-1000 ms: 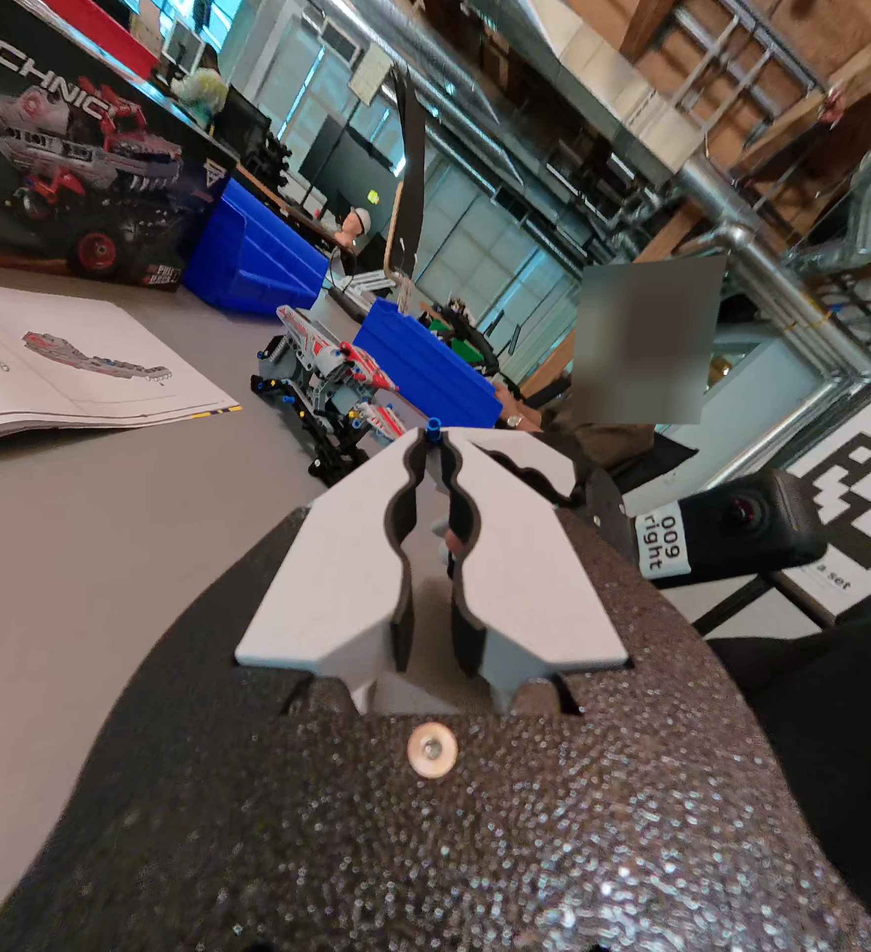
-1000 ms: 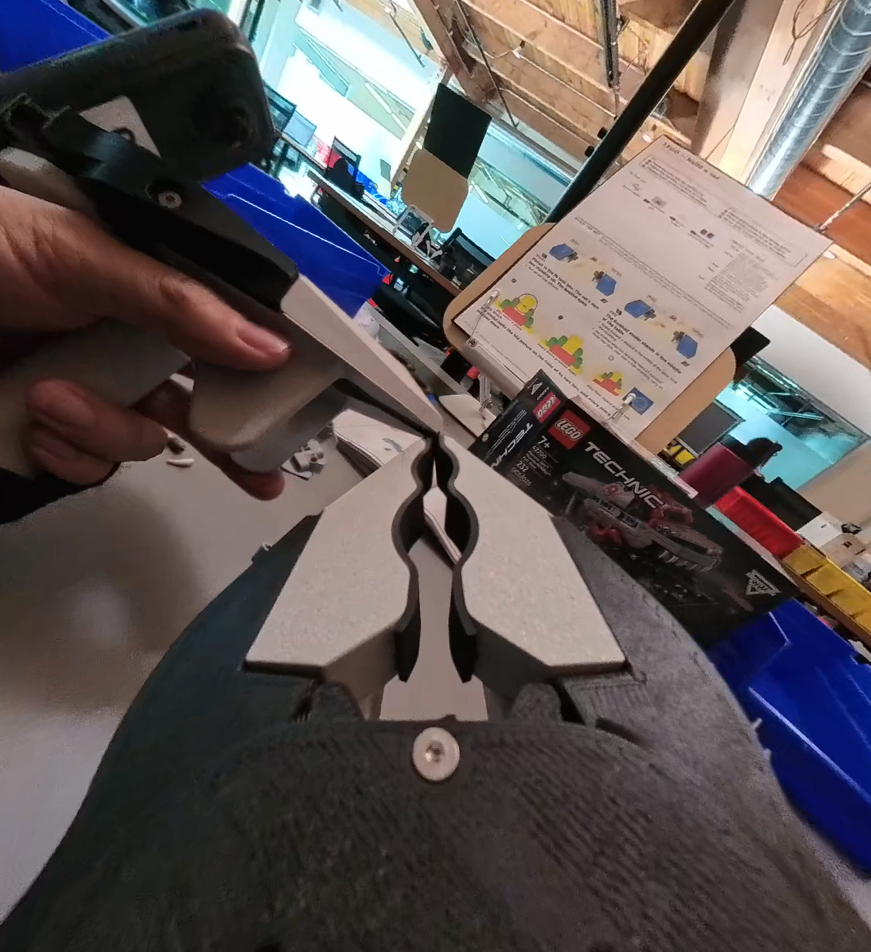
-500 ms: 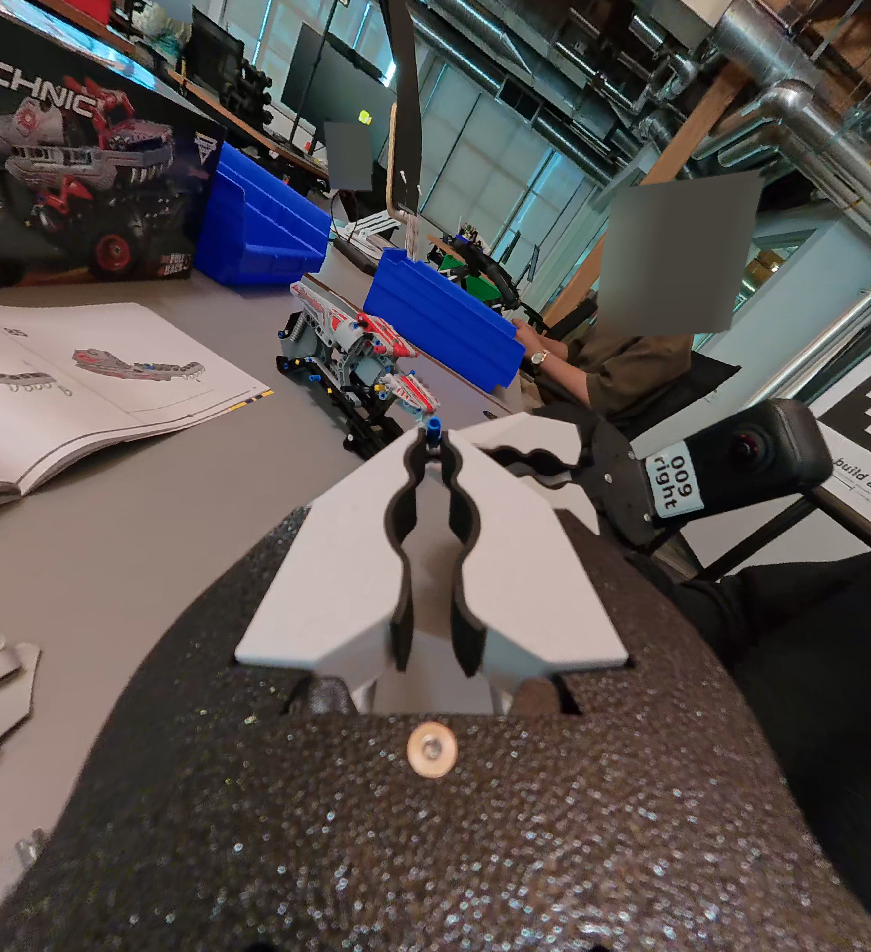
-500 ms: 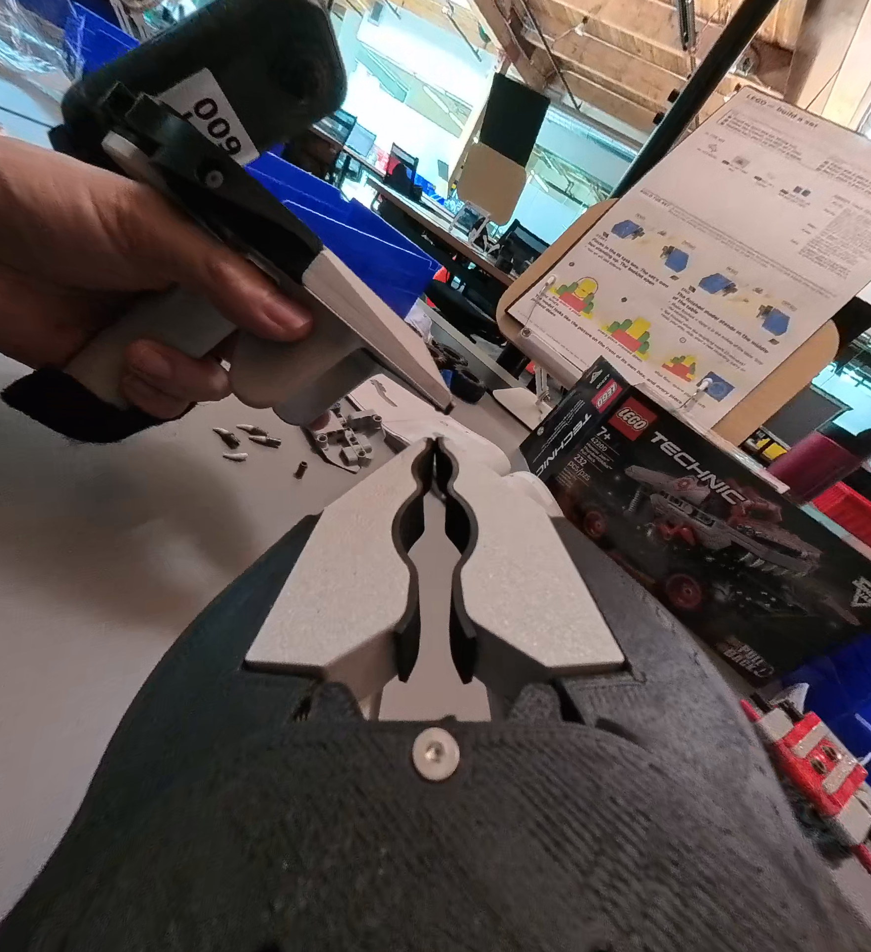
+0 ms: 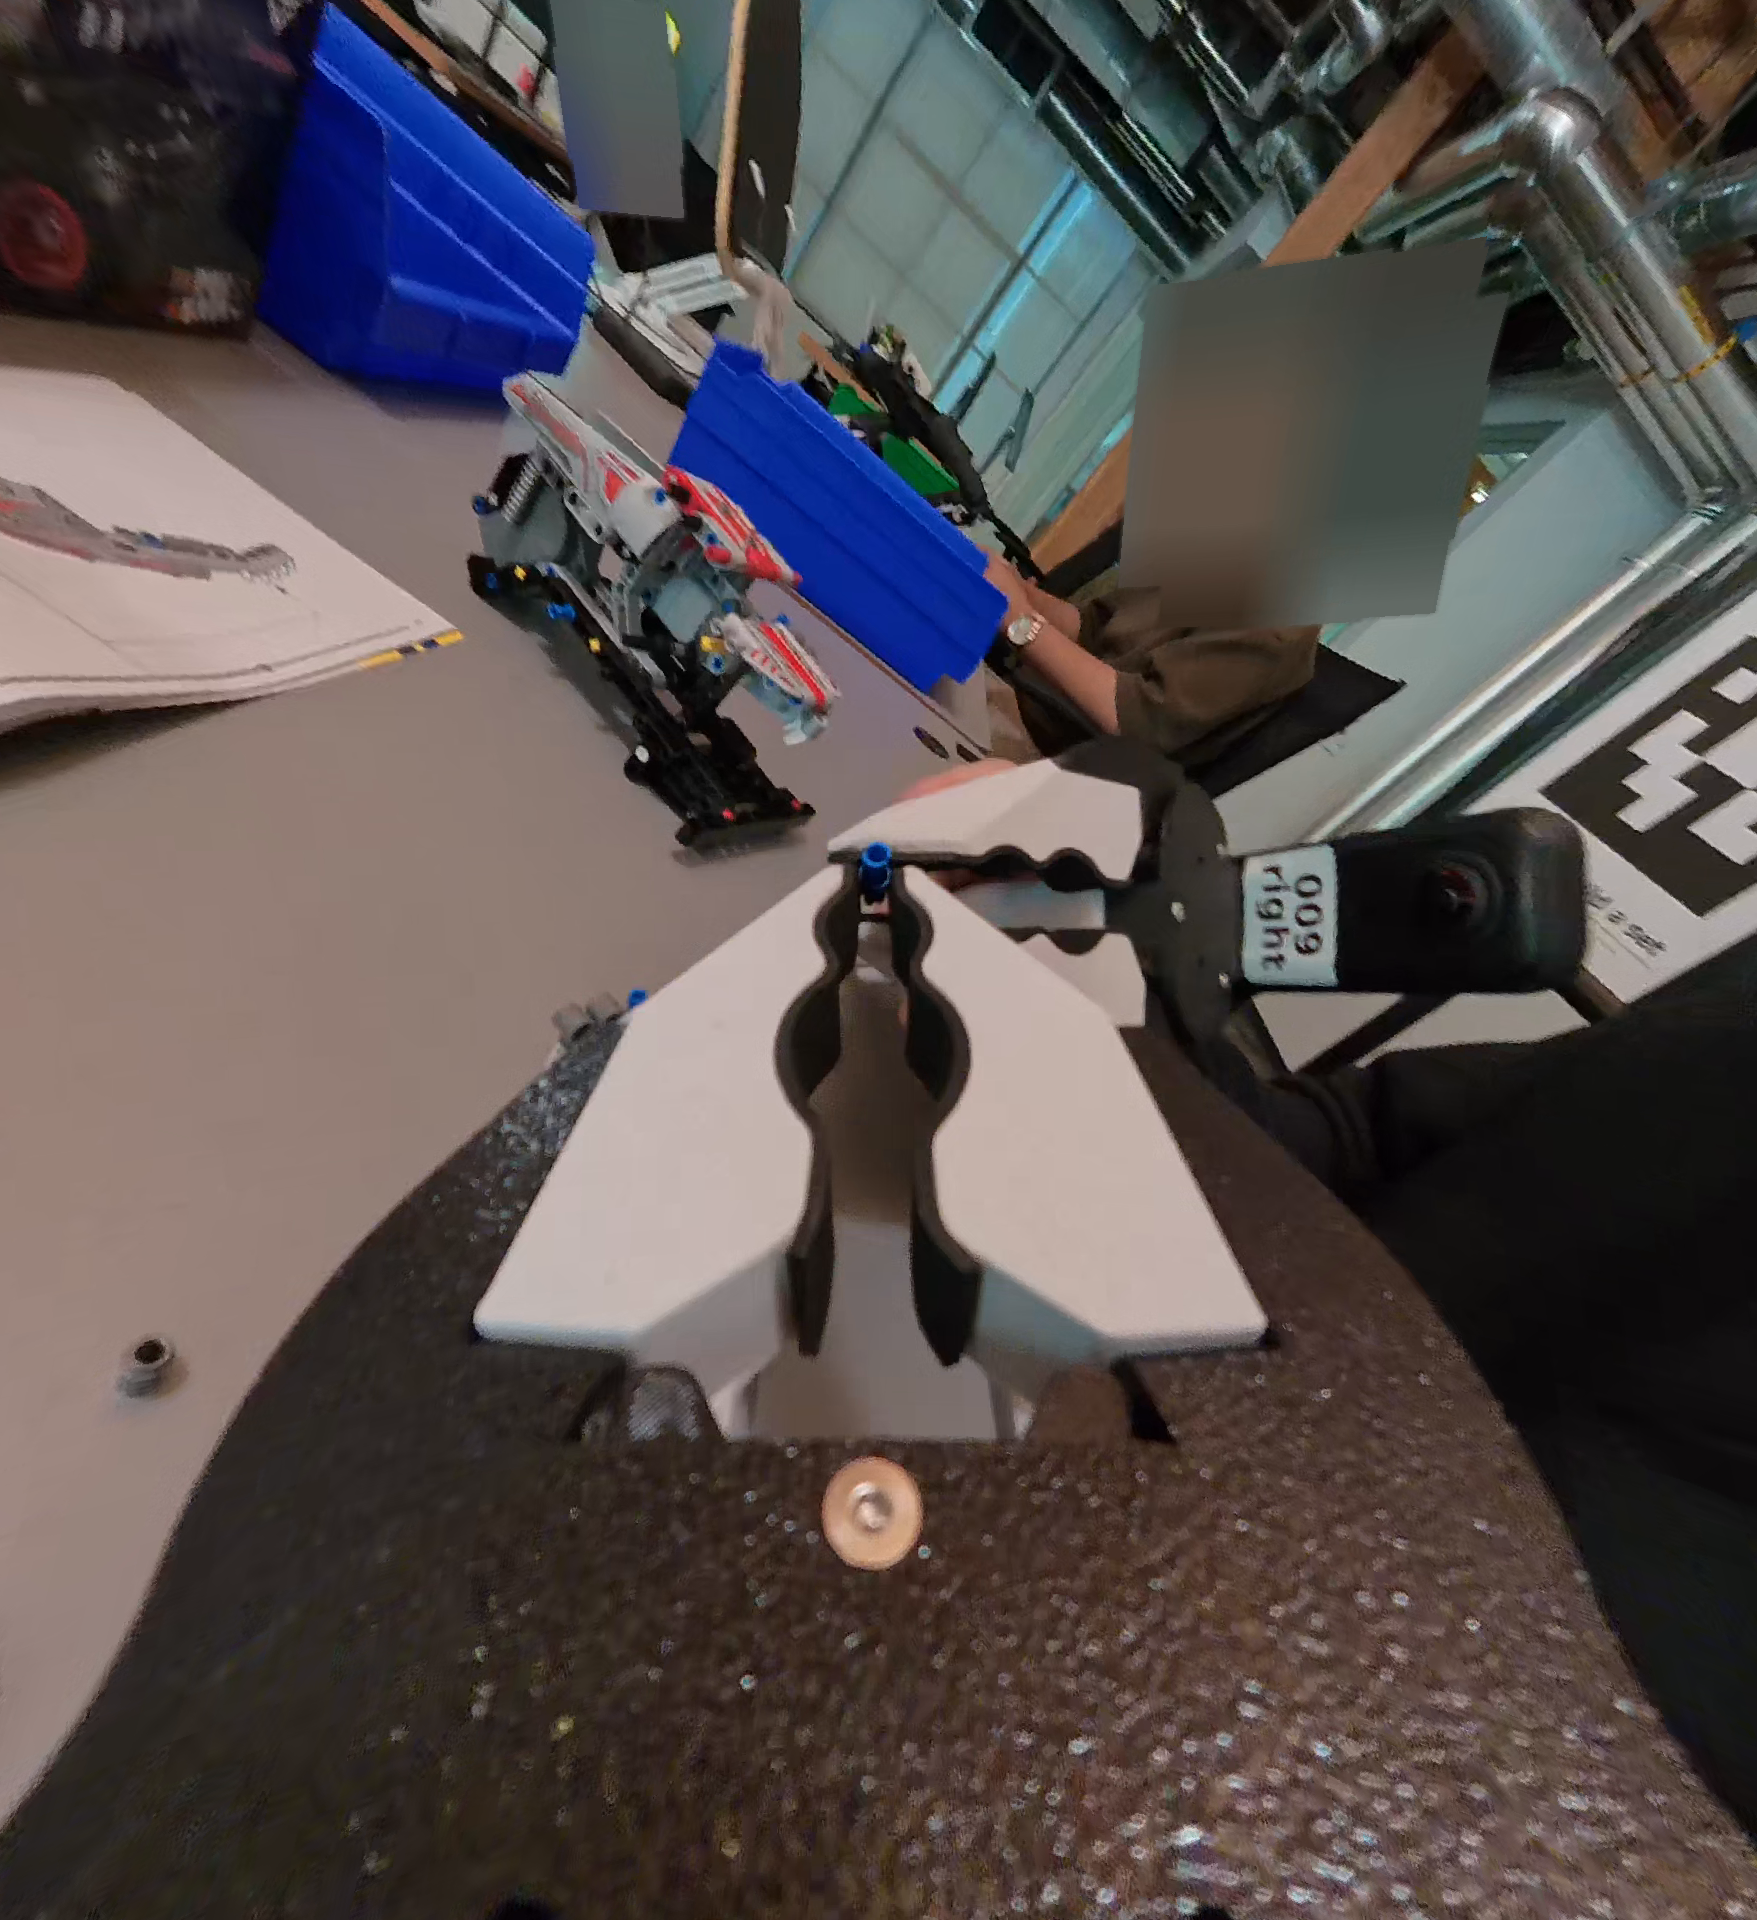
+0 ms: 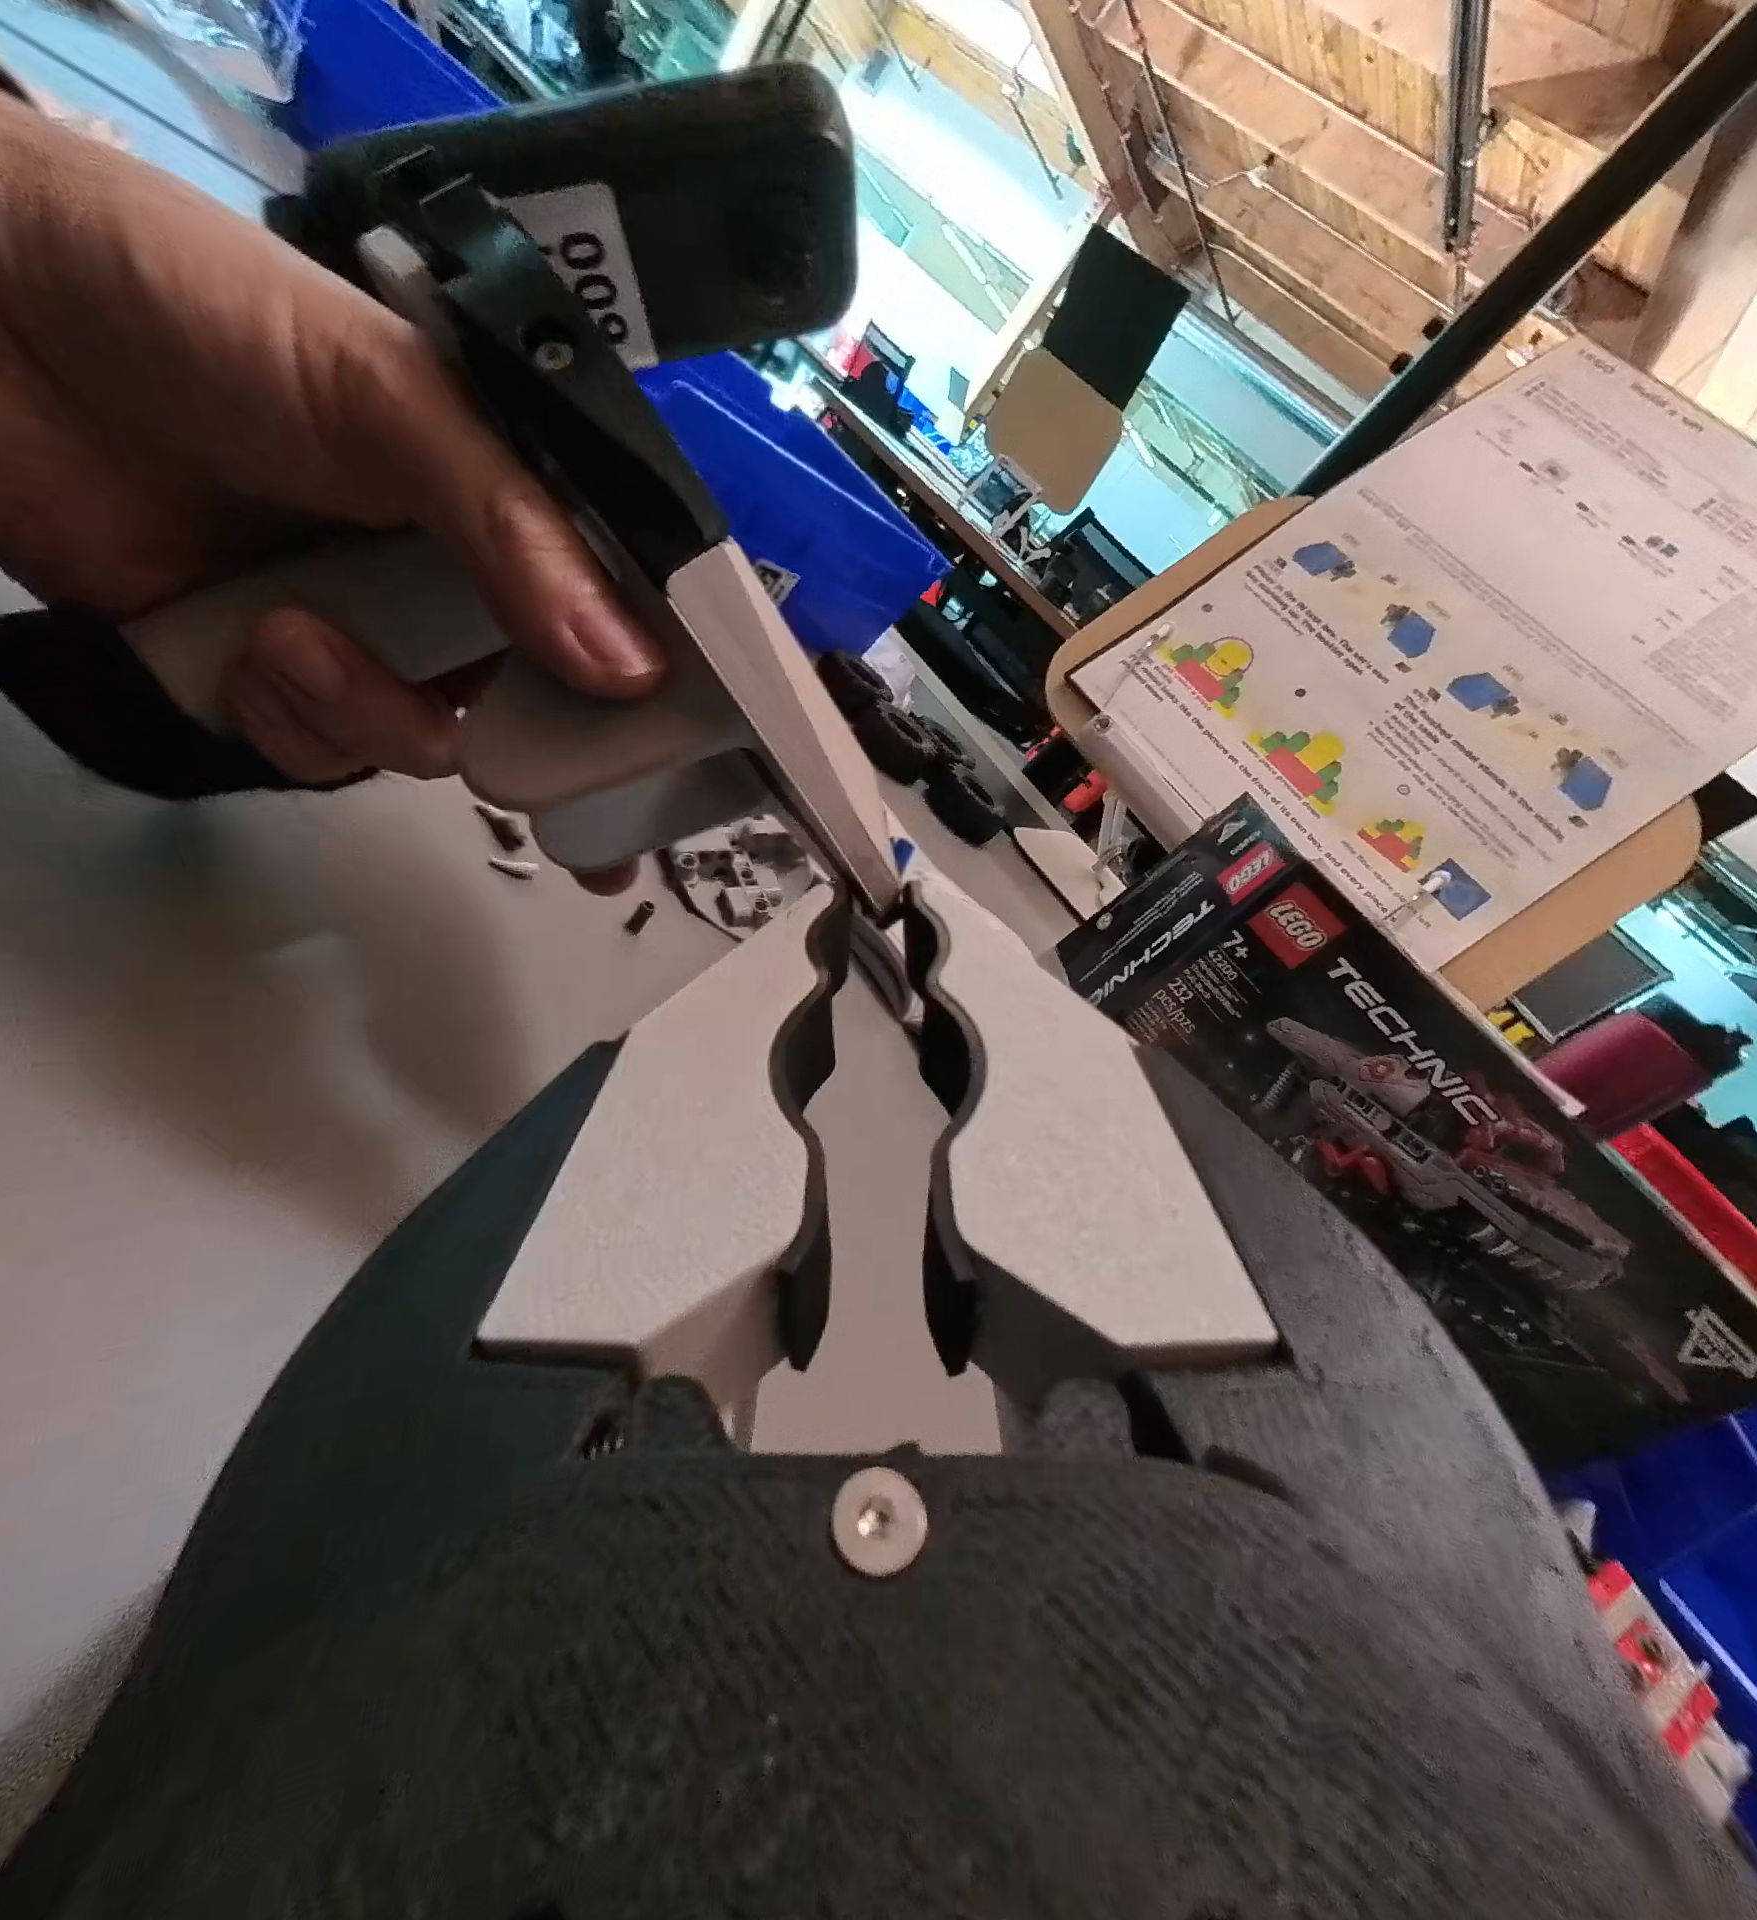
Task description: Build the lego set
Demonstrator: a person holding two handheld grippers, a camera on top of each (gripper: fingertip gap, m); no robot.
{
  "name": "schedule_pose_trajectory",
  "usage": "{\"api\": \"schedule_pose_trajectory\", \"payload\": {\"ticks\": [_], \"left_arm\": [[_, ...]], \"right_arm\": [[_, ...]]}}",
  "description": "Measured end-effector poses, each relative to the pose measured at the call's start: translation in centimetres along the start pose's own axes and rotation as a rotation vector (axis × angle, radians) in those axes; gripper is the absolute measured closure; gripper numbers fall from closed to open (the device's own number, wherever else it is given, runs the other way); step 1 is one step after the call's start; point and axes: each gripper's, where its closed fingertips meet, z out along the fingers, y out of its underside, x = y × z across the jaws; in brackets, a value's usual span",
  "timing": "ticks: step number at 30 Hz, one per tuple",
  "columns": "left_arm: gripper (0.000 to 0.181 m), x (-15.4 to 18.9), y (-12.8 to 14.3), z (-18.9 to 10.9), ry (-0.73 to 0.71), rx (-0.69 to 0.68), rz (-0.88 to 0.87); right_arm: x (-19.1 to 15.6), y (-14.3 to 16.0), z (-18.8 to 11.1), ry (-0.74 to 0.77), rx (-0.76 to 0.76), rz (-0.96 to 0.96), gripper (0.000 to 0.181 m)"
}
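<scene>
L gripper (image 5: 874, 894) is held above the table (image 5: 230, 987), jaws pinched together at the tips on a small blue pin (image 5: 875, 869); the pin's end sticks out past the tips. R gripper (image 5: 853, 854) is brought in from the right w/ its tips right at the pin, touching or nearly so. Its jaws look nearly together in the L view; in the R view a narrow gap is seen at the tips, w/ the L gripper's fingertip (image 6: 869, 883) poking at that gap. Whether the R jaws actually clamp anything can't be told; the pin is hidden in the R view.

The L gripper is seen in the R view gripped by a hand (image 6: 178, 468) up and to the left.

The half-built model (image 5: 645, 613), grey/red/black w/ blue pins, is seen on the table beyond the grippers, well apart from them, just in front of a blue bin (image 5: 832, 540). An open manual (image 5: 105, 561) is laid to the model's left. The set's box (image 6: 1425, 1122) is stood at the table's far side; a second blue bin (image 5: 406, 229) is beside it. Loose grey parts (image 6: 739, 883) are scattered on the table behind the L gripper in the R view. Black wheels (image 6: 915, 748) are seen farther back. A small dark bushing (image 5: 149, 1363) is lying alone near the L gripper's body. A seated person (image 5: 1165, 665) is seen behind the bin.
</scene>
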Motion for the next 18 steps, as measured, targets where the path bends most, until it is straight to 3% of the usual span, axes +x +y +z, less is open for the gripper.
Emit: {"api": "schedule_pose_trajectory", "payload": {"ticks": [8, 18], "left_arm": [[0.179, 0.3, 1.1, -2.1, 0.131, -0.156, -0.023], [0.171, -0.7, -0.3, -2.0, 0.144, -0.125, 0.002]], "right_arm": [[-2.2, -0.8, -0.1, -0.171, 0.074, -0.023, 0.177], [-1.0, -0.5, 1.3, -0.240, 0.132, 0.108, 0.177]]}}
